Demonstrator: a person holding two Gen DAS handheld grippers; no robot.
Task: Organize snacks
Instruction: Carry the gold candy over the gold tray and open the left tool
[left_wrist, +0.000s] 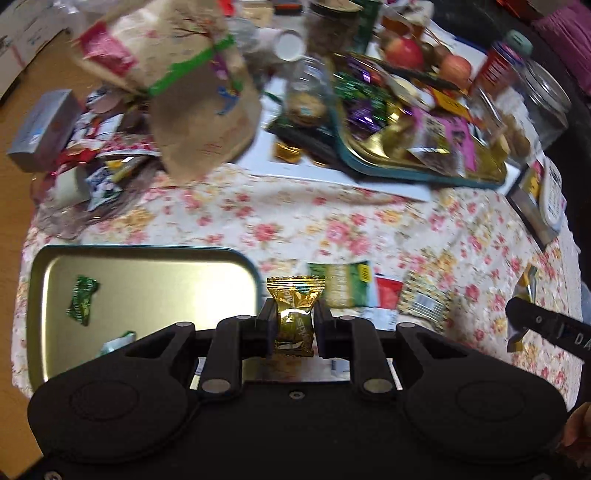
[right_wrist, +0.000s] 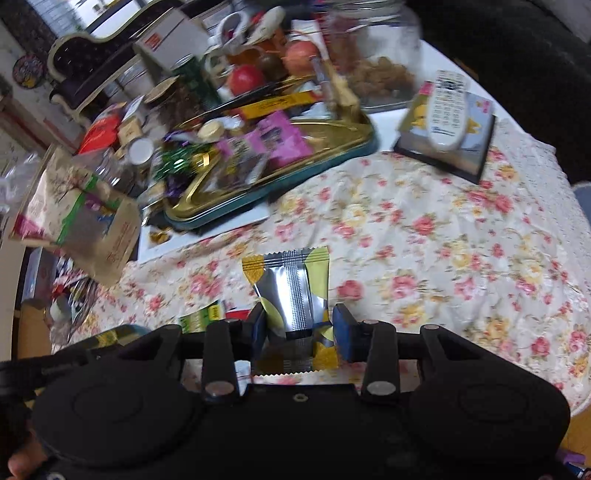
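Observation:
My left gripper (left_wrist: 294, 325) is shut on a gold-wrapped candy (left_wrist: 294, 314), held above the flowered tablecloth just right of a gold tin tray (left_wrist: 147, 273). The tray holds a green-wrapped candy (left_wrist: 82, 300) and another wrapper at its near edge. My right gripper (right_wrist: 300, 326) is shut on a silver and yellow snack packet (right_wrist: 291, 291), held above the cloth. The right gripper's finger (left_wrist: 546, 325) shows at the right edge of the left wrist view.
A second gold tray (right_wrist: 354, 142) full of mixed snacks sits at the back. A brown paper bag (left_wrist: 192, 92), glass jars, apples (left_wrist: 404, 51), a remote control (right_wrist: 445, 110) on a box, and loose packets (left_wrist: 347, 284) lie on the cloth.

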